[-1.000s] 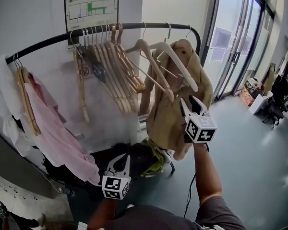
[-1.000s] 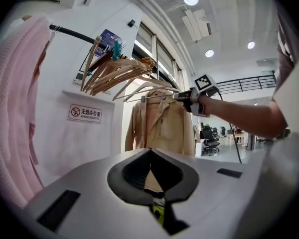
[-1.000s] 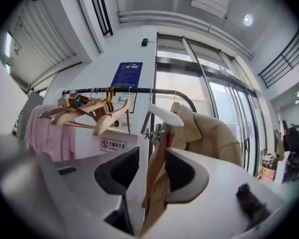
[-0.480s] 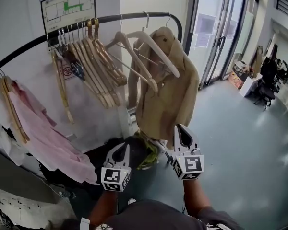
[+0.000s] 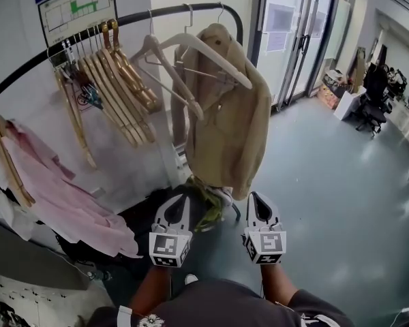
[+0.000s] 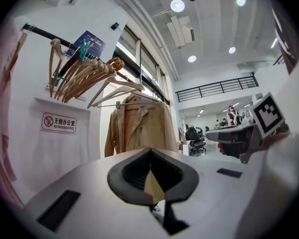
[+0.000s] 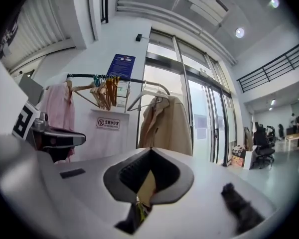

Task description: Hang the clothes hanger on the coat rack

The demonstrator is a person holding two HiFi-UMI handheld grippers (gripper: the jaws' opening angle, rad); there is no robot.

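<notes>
A black coat rack bar (image 5: 157, 12) curves across the wall. On it hang a bunch of wooden hangers (image 5: 105, 80), a pale empty hanger (image 5: 191, 43) and a beige coat (image 5: 225, 121). The same coat (image 6: 137, 128) (image 7: 167, 126) shows ahead in both gripper views. My left gripper (image 5: 179, 198) (image 6: 150, 151) is low in front of me, shut and empty. Beside it, level with it, my right gripper (image 5: 257, 197) (image 7: 149, 151) is also shut with nothing between its fingers. Both point toward the rack and stand well below the hangers, touching none.
A pink garment (image 5: 61, 189) hangs at the rack's left end. Dark and green things (image 5: 204, 206) lie on the floor under the coat. Glass doors (image 5: 293, 39) stand to the right, with grey floor (image 5: 327, 182) and office chairs (image 5: 375, 94) beyond.
My right gripper has dropped from beside the beige coat to waist height and its jaws have shut. The left gripper shifted slightly up. The hangers stay on the rack.
</notes>
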